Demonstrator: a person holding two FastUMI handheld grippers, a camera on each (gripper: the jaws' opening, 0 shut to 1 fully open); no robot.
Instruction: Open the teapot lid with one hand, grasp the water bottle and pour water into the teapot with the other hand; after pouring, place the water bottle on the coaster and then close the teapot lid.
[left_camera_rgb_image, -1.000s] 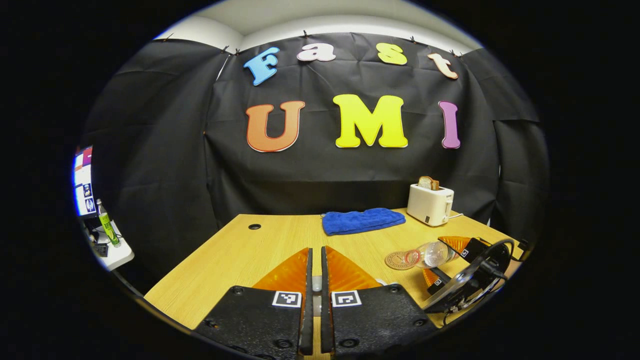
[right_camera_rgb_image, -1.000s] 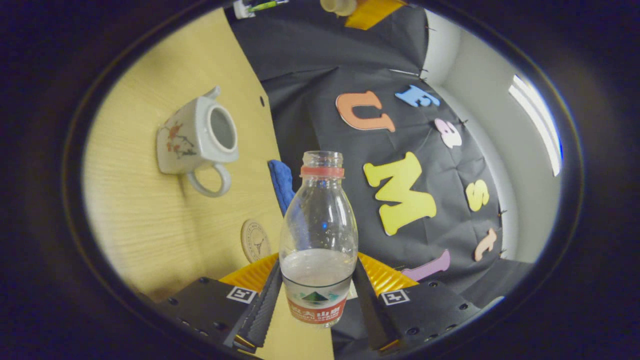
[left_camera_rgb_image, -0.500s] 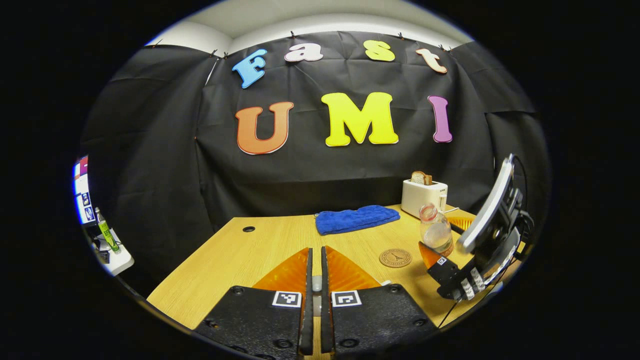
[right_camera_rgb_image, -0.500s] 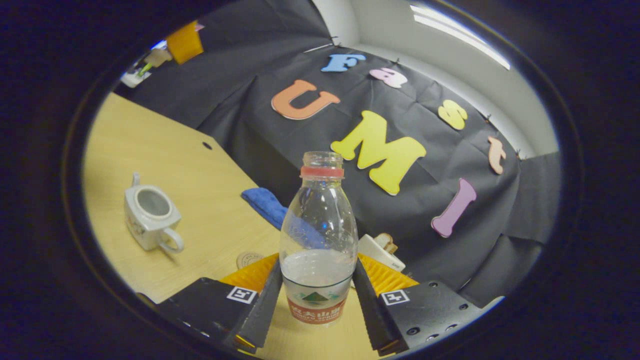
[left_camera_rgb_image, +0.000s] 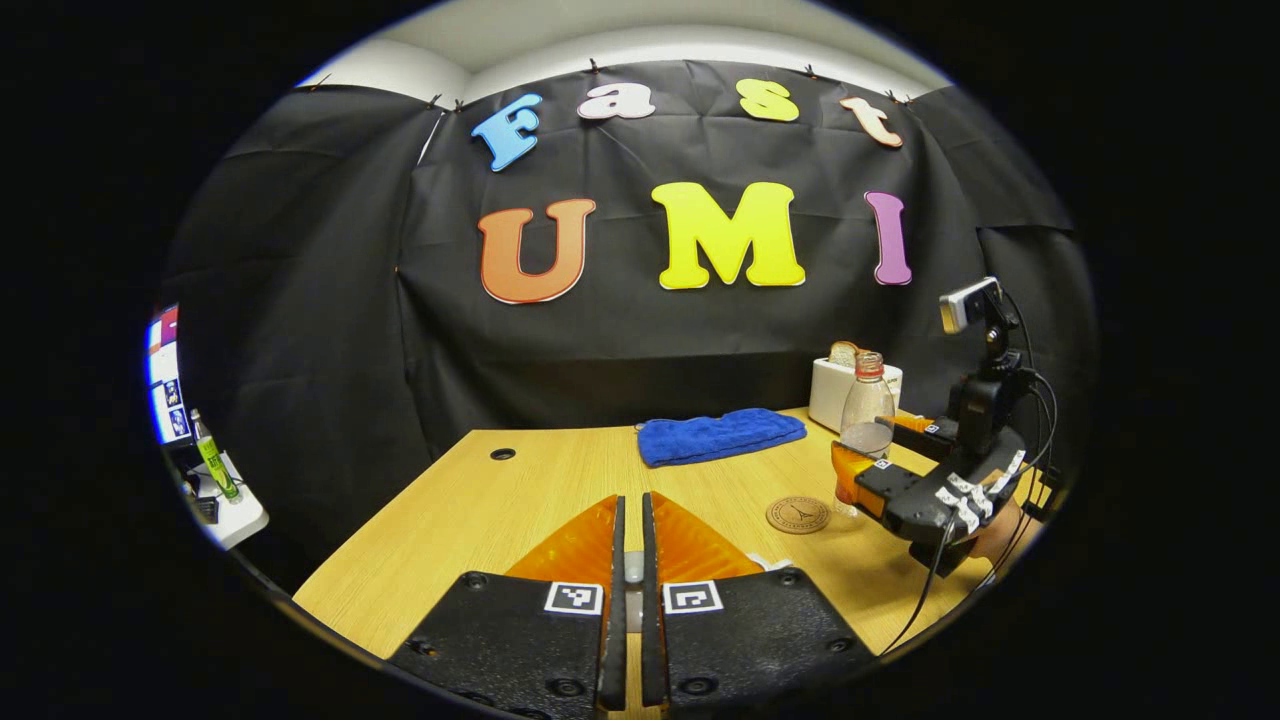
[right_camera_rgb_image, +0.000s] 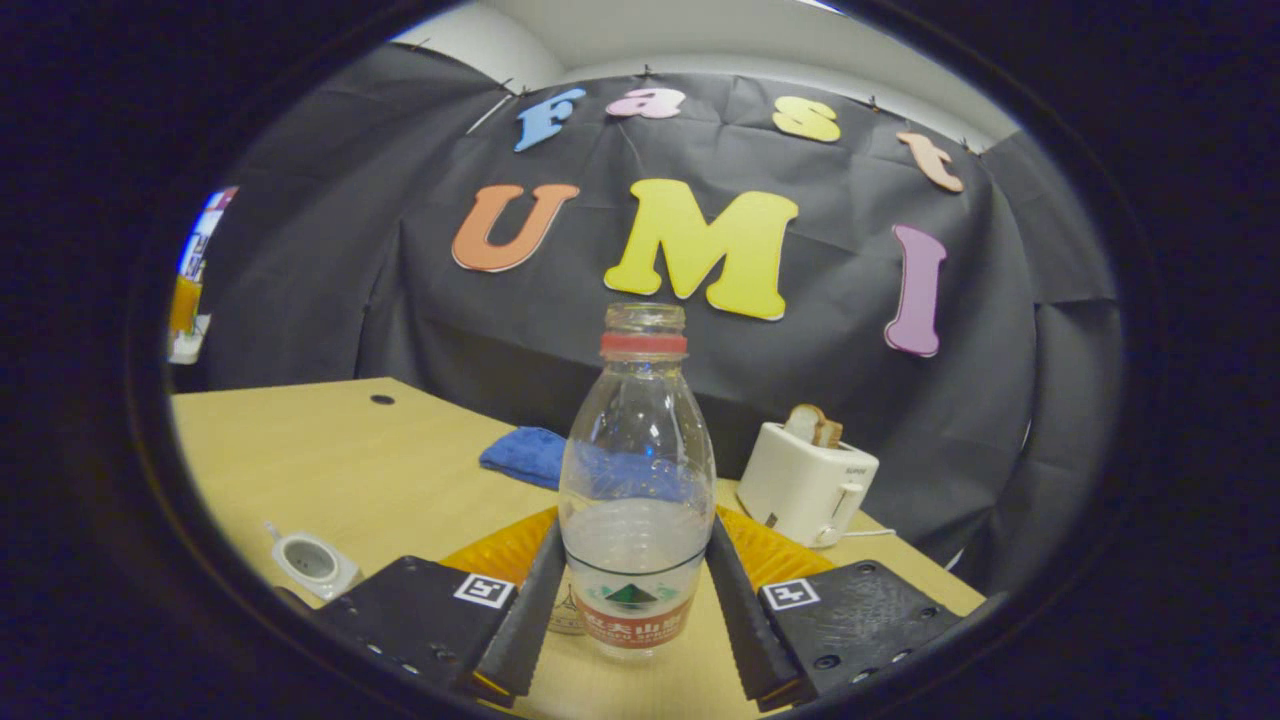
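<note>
**Bottle Returned Upright Beside the Coaster**

Since the earlier frames, the water bottle has swung from a tipped, pouring attitude back to vertical, and the right gripper has levelled out with it; the teapot has slid from mid-frame to the lower left edge of the right gripper view.

Left gripper view. The left gripper sits low over the near edge of the wooden table. Its two fingers are almost together, with a narrow slit between them, and a small pale object is pinched in that slit; what the object is cannot be told from here. At right, the right gripper holds the water bottle upright, its base just above or on the table, just beside the round coaster. The coaster lies bare. A blue cloth lies farther back, and a white toaster stands behind the bottle.

Right gripper view. The right gripper has both fingers pressed against the lower body of the water bottle, one on each side. The bottle is uncapped and holds water in its lower part. The coaster shows partly, behind the bottle's base. The teapot stands at lower left with its mouth uncovered, well apart from the bottle. The blue cloth and the toaster with a bread slice stand beyond.
</note>
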